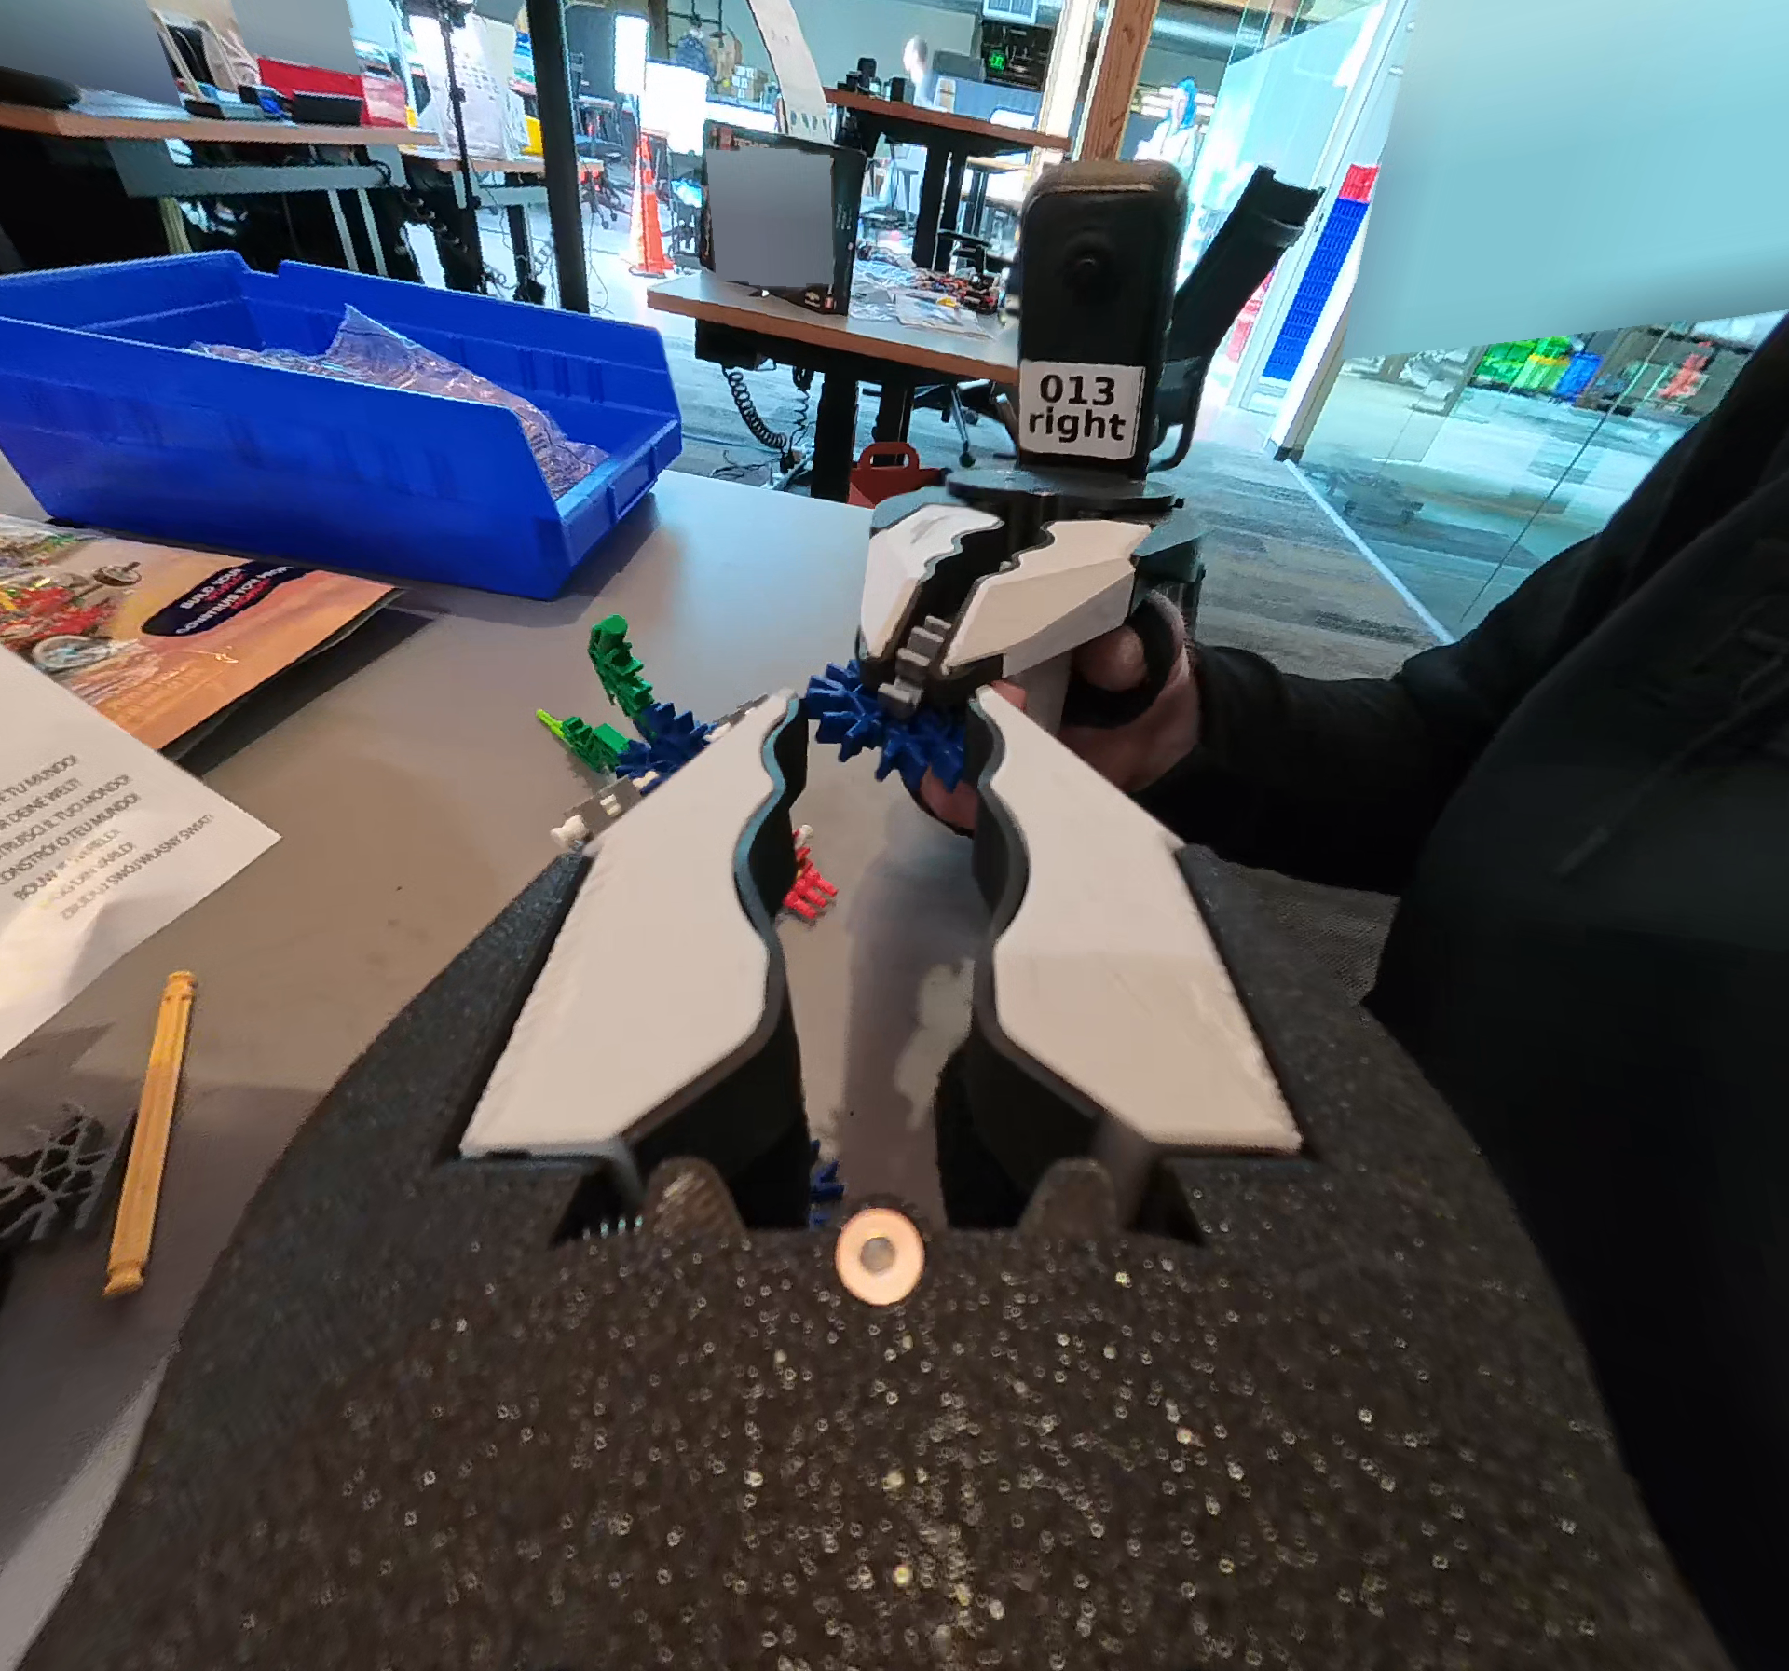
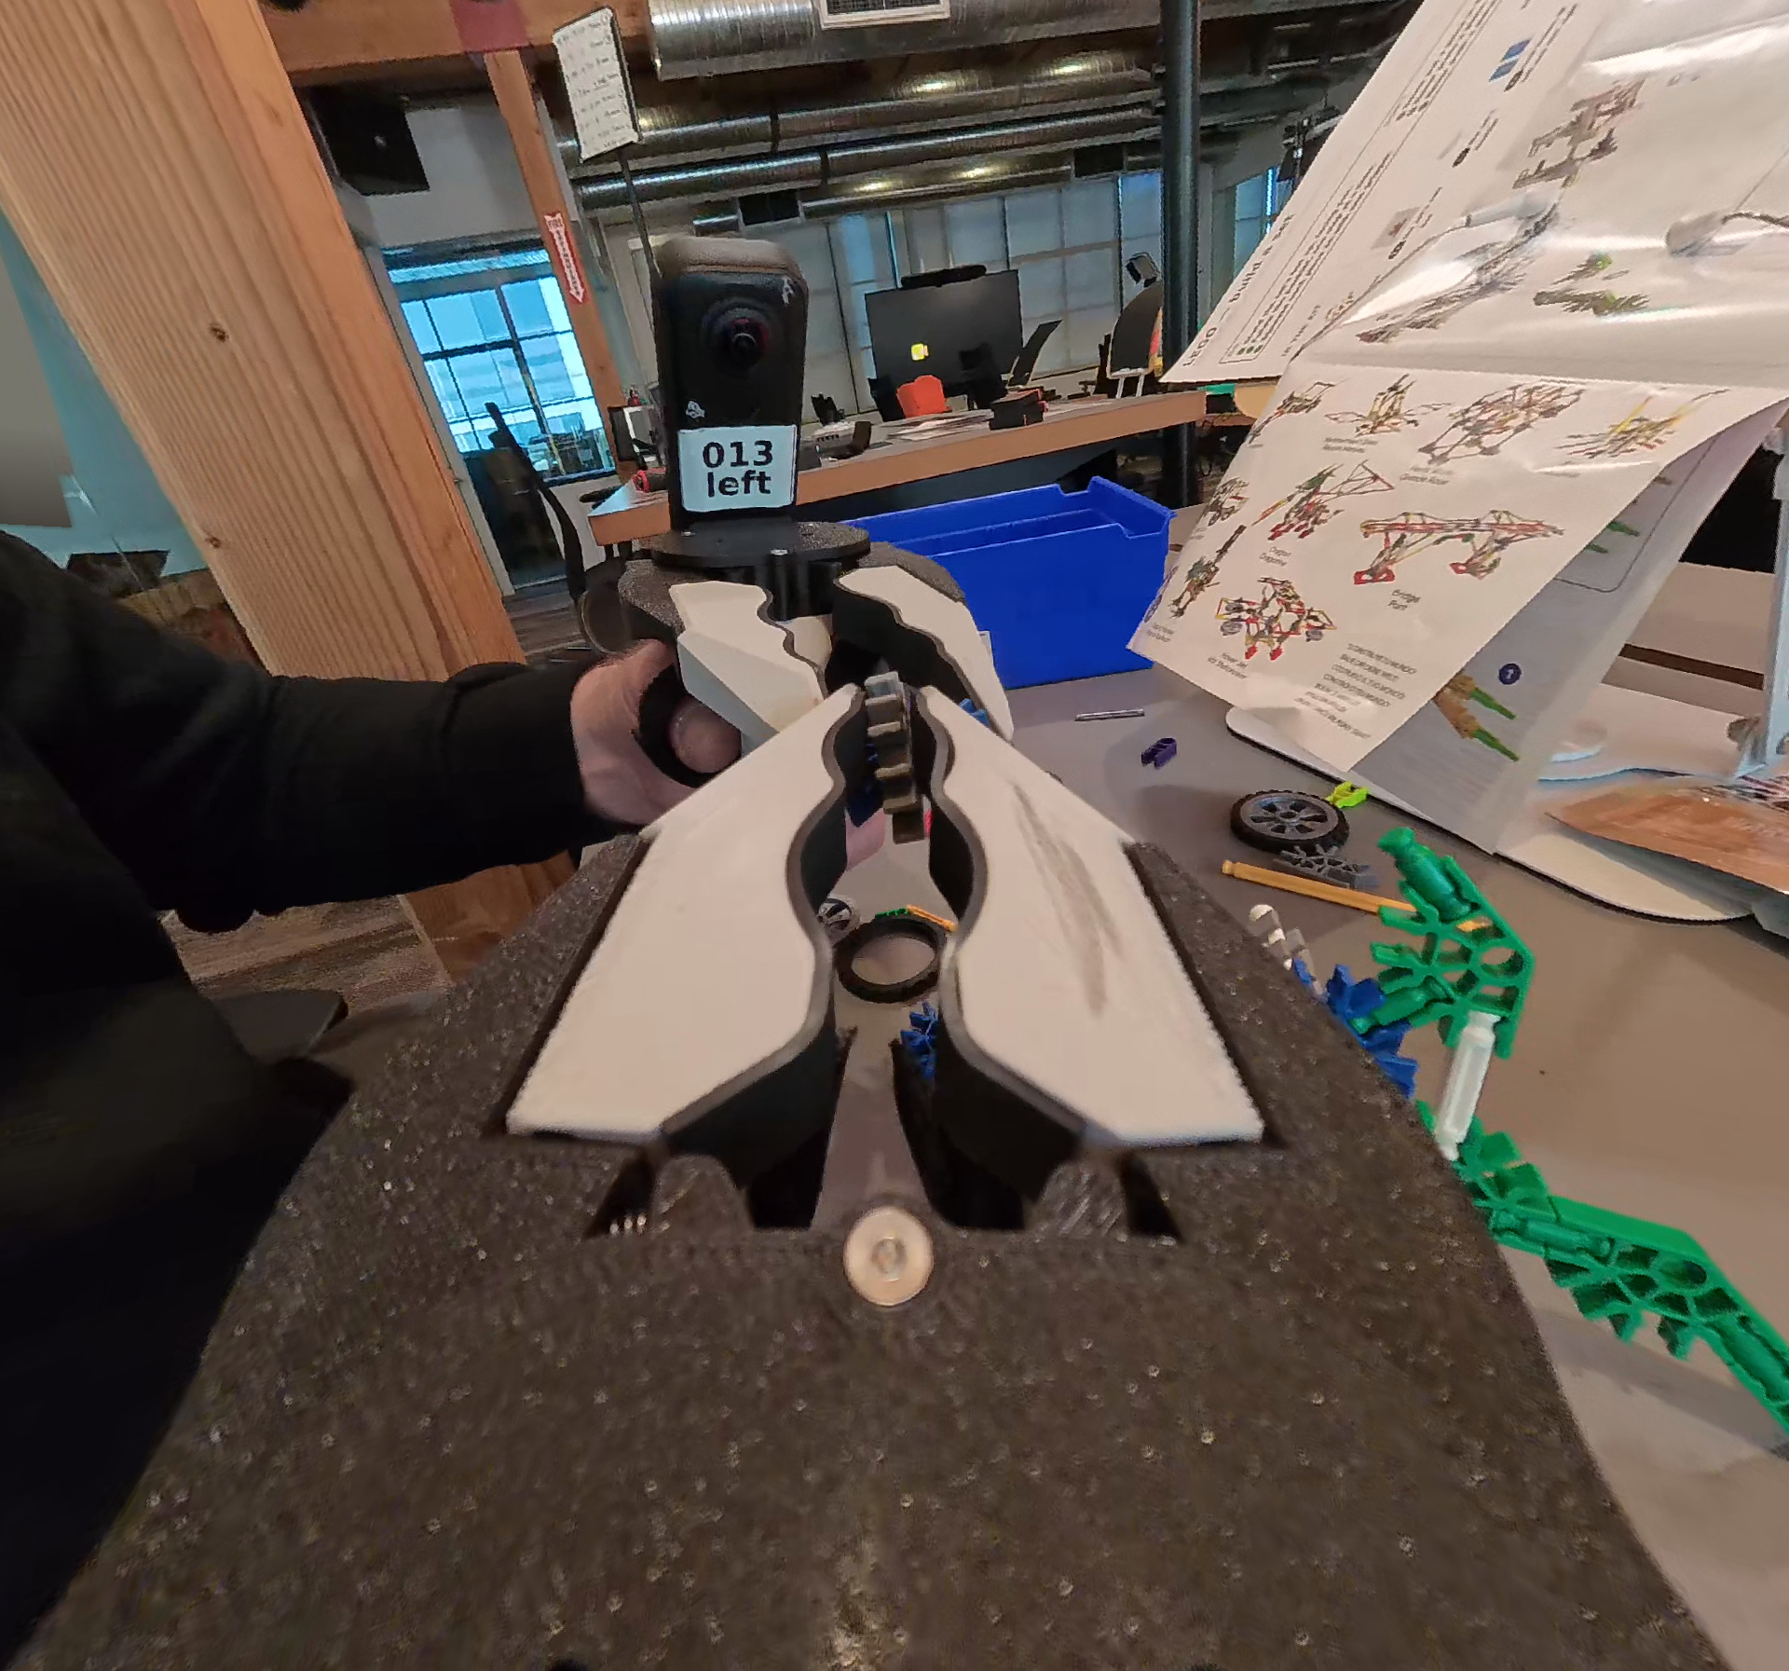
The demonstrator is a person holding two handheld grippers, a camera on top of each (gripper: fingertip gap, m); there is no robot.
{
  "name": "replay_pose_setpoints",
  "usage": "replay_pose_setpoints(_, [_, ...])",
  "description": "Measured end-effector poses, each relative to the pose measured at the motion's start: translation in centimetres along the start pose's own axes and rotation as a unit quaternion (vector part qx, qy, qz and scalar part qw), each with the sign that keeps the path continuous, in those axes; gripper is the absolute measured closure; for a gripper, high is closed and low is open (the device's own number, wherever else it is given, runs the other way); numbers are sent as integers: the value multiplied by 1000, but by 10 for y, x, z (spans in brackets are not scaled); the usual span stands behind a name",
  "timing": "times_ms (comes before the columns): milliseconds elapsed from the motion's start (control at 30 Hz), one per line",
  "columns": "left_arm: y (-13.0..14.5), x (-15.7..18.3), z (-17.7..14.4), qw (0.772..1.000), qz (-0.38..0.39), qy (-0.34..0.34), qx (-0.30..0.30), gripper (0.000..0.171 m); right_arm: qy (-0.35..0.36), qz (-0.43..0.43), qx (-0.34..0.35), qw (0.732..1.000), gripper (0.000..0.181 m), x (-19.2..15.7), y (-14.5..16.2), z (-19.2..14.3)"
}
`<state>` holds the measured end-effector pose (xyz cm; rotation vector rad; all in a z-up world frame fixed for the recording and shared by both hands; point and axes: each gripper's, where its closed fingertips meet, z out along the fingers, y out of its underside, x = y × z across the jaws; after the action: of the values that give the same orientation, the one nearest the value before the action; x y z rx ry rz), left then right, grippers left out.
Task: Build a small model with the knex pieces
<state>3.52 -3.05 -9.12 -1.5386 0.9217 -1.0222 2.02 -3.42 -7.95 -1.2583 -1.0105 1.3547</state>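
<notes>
My left gripper (image 1: 891,707) is closed around a blue snowflake-shaped connector (image 1: 924,743) and holds it above the grey table (image 1: 407,801). My right gripper (image 2: 891,705) faces it, shut on a small grey gear (image 2: 893,758). In the left wrist view the right gripper (image 1: 920,671) presses that gear (image 1: 915,656) against the blue connector. A hand grips each handle. A green and blue rod-and-connector structure (image 2: 1452,956) lies on the table beside them, and it also shows in the left wrist view (image 1: 629,714). A red piece (image 1: 808,884) lies under my left fingers.
A blue bin (image 1: 339,453) with a plastic bag stands at the back. A booklet (image 1: 194,637), a white sheet (image 1: 97,850), a yellow rod (image 1: 150,1131) and a black connector (image 1: 48,1179) lie at the left. A propped instruction sheet (image 2: 1452,511), a wheel (image 2: 1288,819) and a black tyre ring (image 2: 889,956) lie nearby. Less than 4 cm separates the two grippers' tips.
</notes>
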Motion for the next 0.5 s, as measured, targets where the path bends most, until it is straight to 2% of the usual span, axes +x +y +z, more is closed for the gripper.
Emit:
replay_pose_setpoints(233, [-8,3,1,999,-4,12,32,143,-8,19,21,1000,165,1,-8,-4])
replay_pose_setpoints(300, [-11,0,-2,999,-4,7,45,148,-20,33,35,999,158,-1,-12,-6])
replay_pose_setpoints(500, [-18,0,-10,998,3,10,66,149,-29,64,54,996,156,3,-18,-10])
